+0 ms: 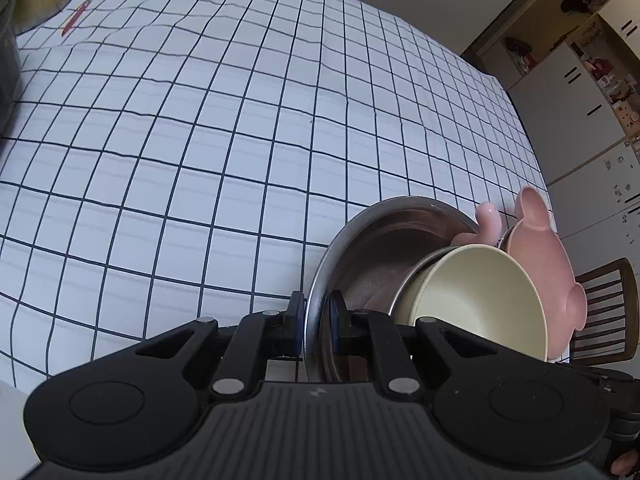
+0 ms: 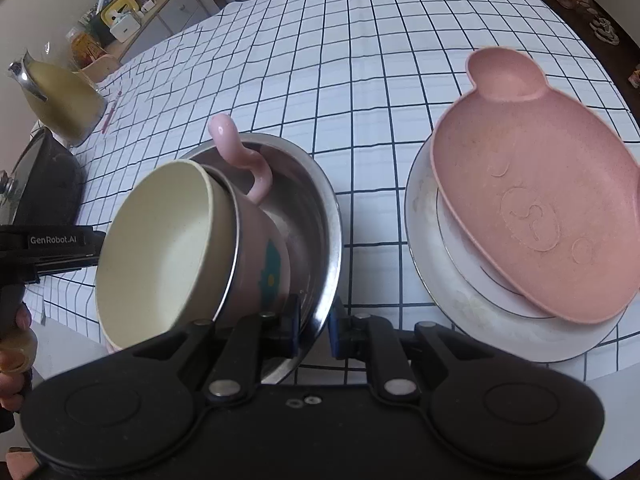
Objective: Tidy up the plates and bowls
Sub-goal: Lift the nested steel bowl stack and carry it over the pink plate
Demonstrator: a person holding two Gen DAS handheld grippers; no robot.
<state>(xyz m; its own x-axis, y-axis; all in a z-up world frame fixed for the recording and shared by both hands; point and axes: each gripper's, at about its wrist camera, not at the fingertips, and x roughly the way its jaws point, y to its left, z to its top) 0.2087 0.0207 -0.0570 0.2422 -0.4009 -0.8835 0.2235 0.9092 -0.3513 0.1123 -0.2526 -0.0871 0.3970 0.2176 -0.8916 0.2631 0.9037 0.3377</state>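
A steel bowl (image 2: pixel 316 216) holds a pink mug (image 2: pixel 260 256) lying on its side, with a cream bowl (image 2: pixel 160 248) nested in the mug's mouth. My right gripper (image 2: pixel 314 320) is shut on the steel bowl's near rim. My left gripper (image 1: pixel 318 320) is shut on the same steel bowl's rim (image 1: pixel 320 280) from the other side; the cream bowl (image 1: pixel 476 300) shows there too. A pink bear-shaped plate (image 2: pixel 532 200) lies on a white plate (image 2: pixel 460 304) to the right; the pink plate also shows in the left wrist view (image 1: pixel 548 248).
The table has a white checked cloth (image 1: pixel 240 140). A yellow kettle (image 2: pixel 60 96) and a dark pan with lid (image 2: pixel 44 184) stand at the left edge. A wooden chair (image 1: pixel 608 312) stands beside the table. Cupboards (image 1: pixel 580 80) line the wall.
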